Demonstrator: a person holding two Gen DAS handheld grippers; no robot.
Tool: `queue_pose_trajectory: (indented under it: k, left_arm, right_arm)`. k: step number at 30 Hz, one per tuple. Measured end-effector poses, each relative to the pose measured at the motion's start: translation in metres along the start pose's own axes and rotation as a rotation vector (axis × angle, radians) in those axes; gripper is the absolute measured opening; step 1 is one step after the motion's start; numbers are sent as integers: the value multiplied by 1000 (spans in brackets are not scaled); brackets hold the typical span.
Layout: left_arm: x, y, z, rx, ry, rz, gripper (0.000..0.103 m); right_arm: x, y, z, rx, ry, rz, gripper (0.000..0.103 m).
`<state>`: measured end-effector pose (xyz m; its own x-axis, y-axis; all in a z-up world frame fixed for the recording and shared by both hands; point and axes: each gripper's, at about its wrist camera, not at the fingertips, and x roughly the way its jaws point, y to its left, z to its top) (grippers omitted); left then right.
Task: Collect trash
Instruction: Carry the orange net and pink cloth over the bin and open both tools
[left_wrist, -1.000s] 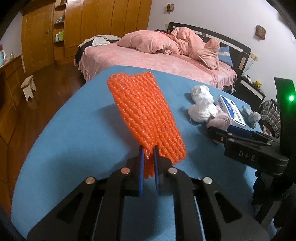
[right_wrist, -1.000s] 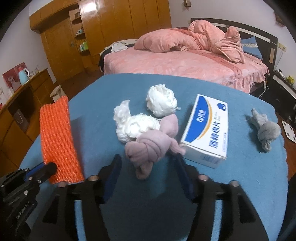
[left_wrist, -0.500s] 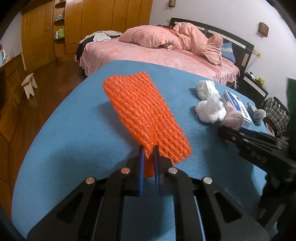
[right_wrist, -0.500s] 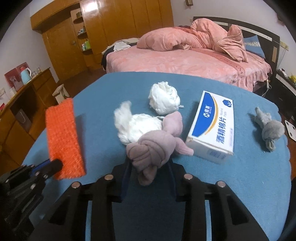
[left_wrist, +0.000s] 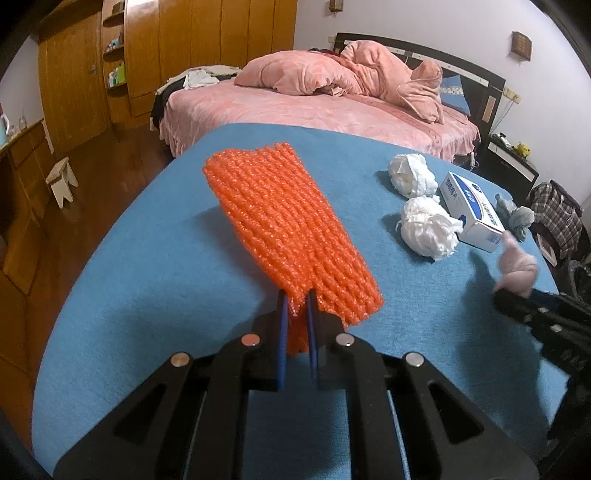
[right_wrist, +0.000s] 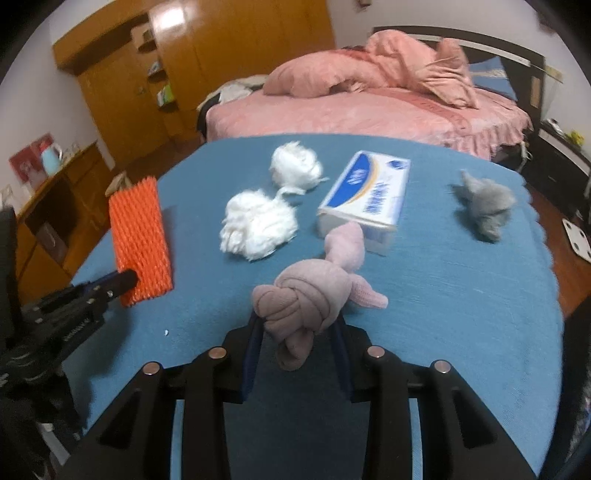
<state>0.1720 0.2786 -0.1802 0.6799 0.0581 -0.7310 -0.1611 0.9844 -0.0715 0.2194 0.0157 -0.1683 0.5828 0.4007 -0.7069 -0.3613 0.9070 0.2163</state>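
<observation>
My left gripper (left_wrist: 295, 321) is shut on the near end of an orange foam net sleeve (left_wrist: 284, 229), held above the blue table (left_wrist: 147, 266); the sleeve (right_wrist: 140, 240) also shows at the left of the right wrist view. My right gripper (right_wrist: 299, 343) is shut on a knotted pink cloth (right_wrist: 306, 295), lifted off the table; the same cloth (left_wrist: 517, 266) shows at the right of the left wrist view. Two white tissue wads (right_wrist: 258, 225) (right_wrist: 295, 166), a blue-and-white box (right_wrist: 369, 192) and a grey knotted cloth (right_wrist: 484, 203) lie on the table.
A pink bed (left_wrist: 314, 107) stands beyond the far table edge. Wooden wardrobes (left_wrist: 203, 44) and a small stool (left_wrist: 62, 181) are on the left, over a wooden floor. A dark nightstand (left_wrist: 509, 166) is at the far right.
My right gripper closed on the pink knotted cloth and drew it back from the tissues and box, lifting it. The left gripper kept still, holding the orange sleeve.
</observation>
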Motion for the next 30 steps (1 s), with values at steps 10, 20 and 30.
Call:
queue_pose_trajectory:
  k: [10, 20, 30]
  left_arm:
    - [-55, -56, -2, 51, -118, -91, 9]
    - [-94, -163, -10, 183, -160, -275, 9]
    - [-95, -261, -29, 319, -140, -427, 9]
  right_arm:
    - [-67, -42, 1, 64, -125, -71, 35]
    - [-135, -111, -14, 150, -209, -180, 35]
    - [-196, -195, -39, 220, -249, -329, 35]
